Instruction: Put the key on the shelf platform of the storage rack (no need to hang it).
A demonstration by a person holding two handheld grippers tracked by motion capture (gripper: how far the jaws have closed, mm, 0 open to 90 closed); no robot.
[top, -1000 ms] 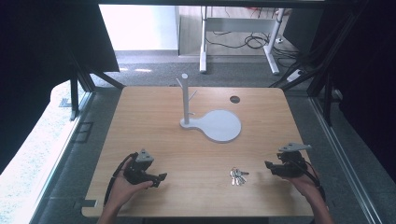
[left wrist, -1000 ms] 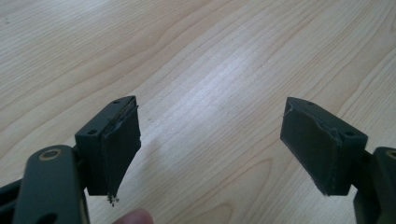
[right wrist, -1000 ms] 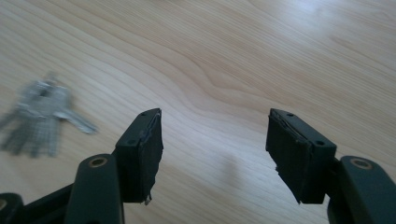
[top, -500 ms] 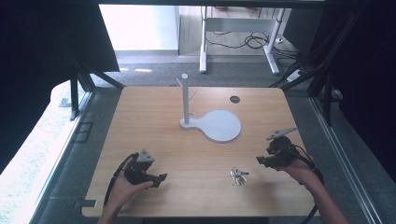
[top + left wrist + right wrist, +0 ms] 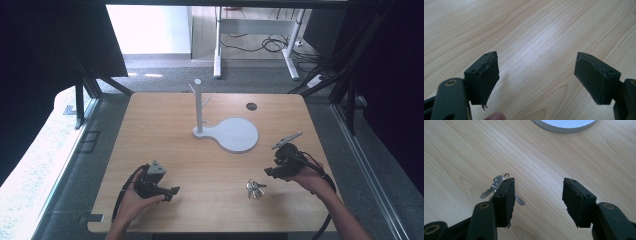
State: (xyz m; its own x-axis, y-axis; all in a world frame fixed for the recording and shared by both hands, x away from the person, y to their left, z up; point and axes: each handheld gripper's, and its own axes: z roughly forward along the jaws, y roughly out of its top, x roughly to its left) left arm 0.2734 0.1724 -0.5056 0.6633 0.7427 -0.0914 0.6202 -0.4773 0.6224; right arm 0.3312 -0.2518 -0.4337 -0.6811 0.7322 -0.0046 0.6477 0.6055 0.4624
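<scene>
Keys (image 5: 255, 189) lie in a small bunch on the wooden surface (image 5: 210, 165), near the front edge and a bit right of the middle. In the right gripper view the keys (image 5: 499, 185) lie flat. The long way of the bunch runs from the ring at the top down to the key tips, and the tips fan out toward the lower left and lower right. One key tip pokes out just past the left jaw.

No box or bowl holds the keys. A white round plate (image 5: 235, 134) with a thin white post (image 5: 199, 107) stands farther back on the surface, and nothing lies on the plate.

The right claw (image 5: 272, 172) is spread wide and grips nothing. It sits just to the right of the keys, close to them, and points at them. In its own view the right claw (image 5: 537, 192) has the keys partly behind its left jaw, not in the gap between the jaws. I cannot tell if the jaw touches them.

The left claw (image 5: 172, 192) rests near the front left of the surface, well apart from the keys. In its own view the left claw (image 5: 536, 75) is spread wide too, with bare wood between its jaws.
</scene>
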